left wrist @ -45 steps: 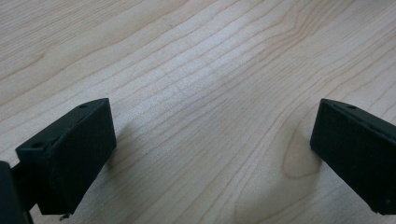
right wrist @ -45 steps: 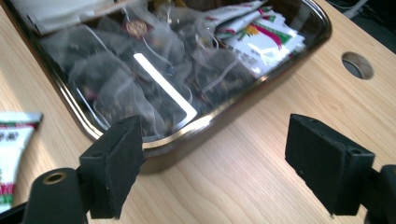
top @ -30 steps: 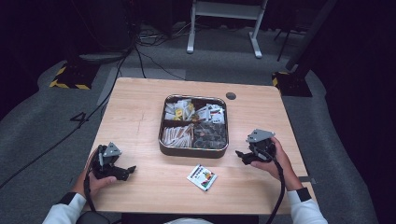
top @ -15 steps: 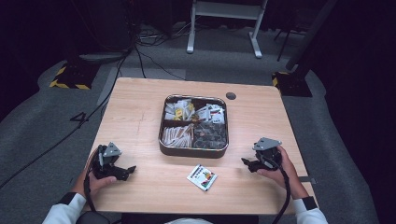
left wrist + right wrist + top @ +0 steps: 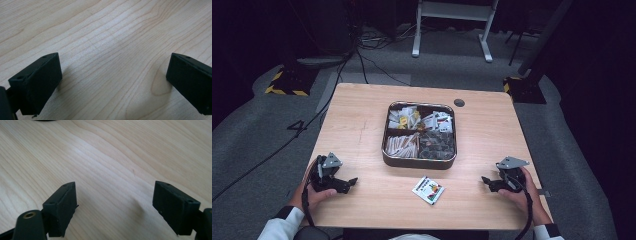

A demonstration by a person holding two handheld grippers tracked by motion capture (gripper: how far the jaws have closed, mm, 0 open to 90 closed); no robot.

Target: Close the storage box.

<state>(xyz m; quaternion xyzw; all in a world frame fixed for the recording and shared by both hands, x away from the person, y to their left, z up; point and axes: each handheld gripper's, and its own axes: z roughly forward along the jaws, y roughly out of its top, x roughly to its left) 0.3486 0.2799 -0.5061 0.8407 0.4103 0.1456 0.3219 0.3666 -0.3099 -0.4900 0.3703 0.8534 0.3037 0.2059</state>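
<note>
A small white printed packet (image 5: pixel 428 190) lies flat on the table's near edge, before the tray

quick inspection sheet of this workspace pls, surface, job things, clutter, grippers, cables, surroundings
surface: light wooden table, bare grain under both grippers.
job's things: four-compartment tray of sorted packets at centre; one loose packet on the table in front of it.
clutter: small dark round disc beyond the tray.
grippers: left gripper and right gripper near the front corners, jaws open, holding nothing.
cables: floor cables behind the table.
surroundings: grey carpet, white stand, hazard-striped base.
</note>
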